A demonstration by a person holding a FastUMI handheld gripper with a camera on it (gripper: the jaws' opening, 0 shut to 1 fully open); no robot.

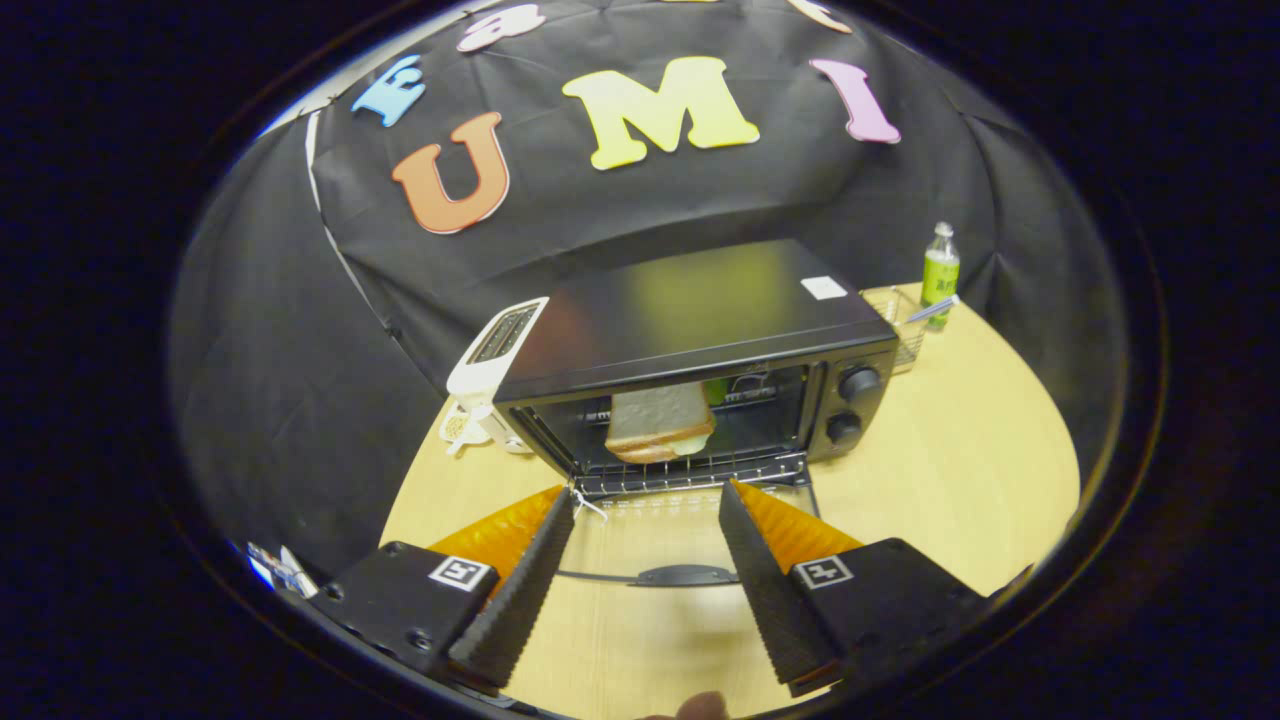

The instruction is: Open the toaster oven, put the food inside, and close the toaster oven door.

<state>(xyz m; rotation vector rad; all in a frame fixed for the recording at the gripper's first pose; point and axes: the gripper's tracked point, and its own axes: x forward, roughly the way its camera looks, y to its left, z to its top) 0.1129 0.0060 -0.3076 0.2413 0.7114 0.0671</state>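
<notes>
Black metal makes up the one toaster oven (pixel 700 340), which stands on a pale wooden table (pixel 960 470) and serves as the landmark here. Its glass door (pixel 655 560) is folded down flat toward the camera, with its dark handle (pixel 680 575) lying at the near edge, so the cavity is open. Inside the oven, on the wire rack (pixel 690 470), rests one slice of bread (pixel 660 425), leaning toward the back. Two round knobs (pixel 858 383) sit one above the other on the oven's right front panel. Just to the left of the oven stands one white slot toaster (pixel 495 365), touching or nearly touching its side. Behind the oven's right corner is one clear container (pixel 900 320), and just beyond that one green-labelled bottle (pixel 940 265). In front of the oven, over the lowered door, the gripper (pixel 645 505) is spread wide and released, holding nothing; its two fingers (pixel 520 580) flank the door's glass, their tips just short of the rack's front edge and apart from the bread. Each finger carries one square marker on its black base.
</notes>
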